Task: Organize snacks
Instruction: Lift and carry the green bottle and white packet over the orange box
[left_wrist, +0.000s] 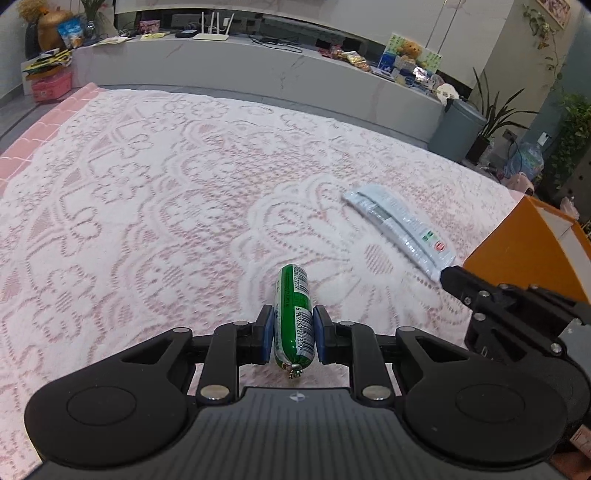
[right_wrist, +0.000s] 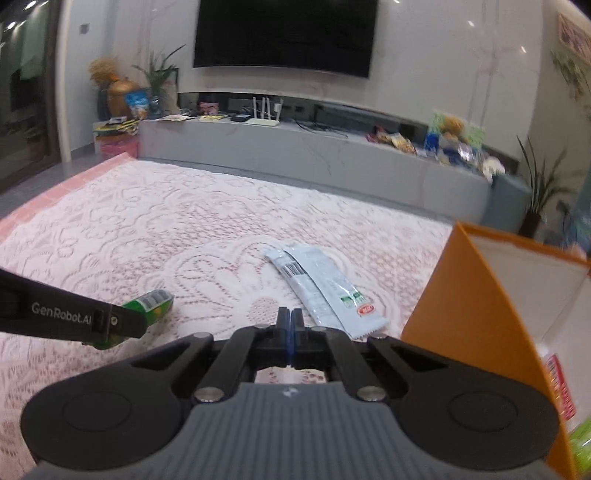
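Observation:
My left gripper (left_wrist: 293, 319) is shut on a green sausage stick (left_wrist: 293, 310) with a barcode, held just over the lace tablecloth (left_wrist: 147, 203). The sausage also shows in the right wrist view (right_wrist: 153, 301), partly behind the left gripper's finger. A pale blue snack packet (left_wrist: 400, 229) lies flat to the right, also in the right wrist view (right_wrist: 325, 291). My right gripper (right_wrist: 290, 317) is shut and empty, just left of the packet's near end. An orange box (right_wrist: 480, 314) stands open at the right, with snacks inside; it also shows in the left wrist view (left_wrist: 528, 243).
A grey TV bench (right_wrist: 314, 155) with a router, cables and snack bags runs along the back. A grey bin (left_wrist: 456, 129) and potted plants (left_wrist: 491, 122) stand at the far right. The cloth's pink border (left_wrist: 44, 136) marks the left edge.

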